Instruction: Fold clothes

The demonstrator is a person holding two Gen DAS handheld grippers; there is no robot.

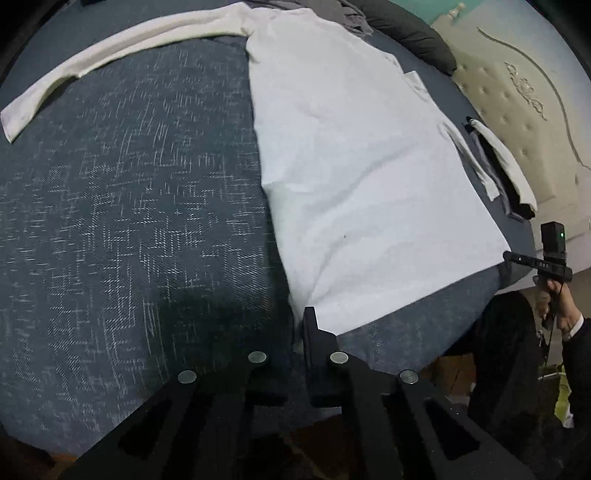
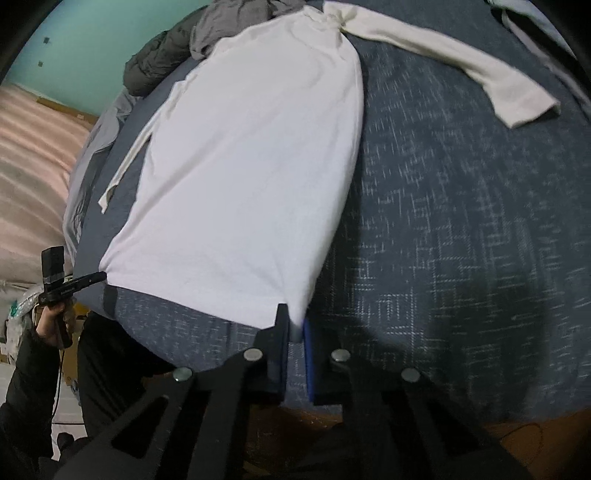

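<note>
A bed with a dark blue, white-flecked cover (image 1: 129, 203) is filling both views, standing against a teal wall (image 2: 92, 40) with a cream tufted headboard (image 1: 517, 122) at one end. A white long-sleeved top (image 1: 351, 166) is lying flat on the cover, its hem towards the cameras and its neck at the far end, beside a heap of grey clothing (image 2: 229, 22). One sleeve (image 1: 110, 62) is stretching out sideways across the cover; the other is lying narrow along the body's opposite edge. Small folded dark and white items (image 1: 506, 177) are sitting near the headboard.

The left gripper (image 1: 295, 354) is sitting low at one hem corner of the top. Its fingers are standing slightly apart, and the left wrist view is not showing clearly whether cloth is passing between them, so I cannot tell its hold.

The right gripper (image 2: 295, 332) is sitting at the other hem corner. Its fingers are standing narrowly apart with the white corner reaching down into the gap; a firm pinch cannot be confirmed.

Each wrist view is showing the opposite hand (image 1: 557, 306) in a dark sleeve gripping its handle at the bed's edge.
</note>
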